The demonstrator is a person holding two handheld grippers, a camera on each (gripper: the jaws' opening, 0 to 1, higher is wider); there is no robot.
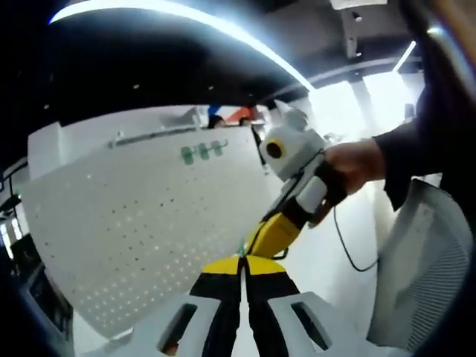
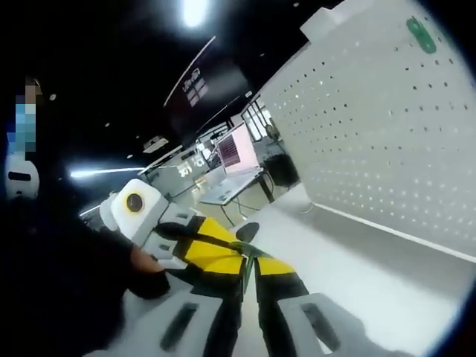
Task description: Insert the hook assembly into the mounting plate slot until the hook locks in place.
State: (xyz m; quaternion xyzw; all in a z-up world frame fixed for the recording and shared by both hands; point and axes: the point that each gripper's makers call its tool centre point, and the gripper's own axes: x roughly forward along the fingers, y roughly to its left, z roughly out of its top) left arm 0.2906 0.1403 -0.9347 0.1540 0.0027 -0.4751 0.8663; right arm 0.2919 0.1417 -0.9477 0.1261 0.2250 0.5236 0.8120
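Broadly, largest first.
Pegboard: a white perforated mounting plate [image 1: 149, 216] spans from 9 to 12 o'clock of the left gripper view, standing upright on a white table [image 1: 327, 268]; in the right gripper view it covers the 1 to 3 o'clock area [image 2: 372, 126].
Table: its bare white top runs from the foot of the board toward 5 o'clock in the right gripper view [image 2: 372, 275].
Chair: a white mesh seat back [image 1: 424, 275] at 4 o'clock of the left gripper view.
Left gripper: its yellow-and-black jaws rise at 6 o'clock of its own view [image 1: 242, 262], pressed together with just a thin seam between them; in the right gripper view it comes in from 8 o'clock [image 2: 242, 249], held by a hand [image 2: 145, 271].
Right gripper: its jaws rise at 6 o'clock of its own view [image 2: 249, 260], close together; in the left gripper view it reaches in from 2 o'clock [image 1: 256, 242], gripped by a hand [image 1: 357, 167], its tips meeting those of the left gripper.
Hook assembly: a small green-tinted piece [image 2: 249, 242] at the point where the two pairs of tips meet, in front of the board; which jaws pinch it I cannot tell.
Green pieces: three small green items [image 1: 201, 151] sit on the board near its top edge, at 12 o'clock of the left gripper view; one shows at 1 o'clock in the right gripper view [image 2: 421, 33].
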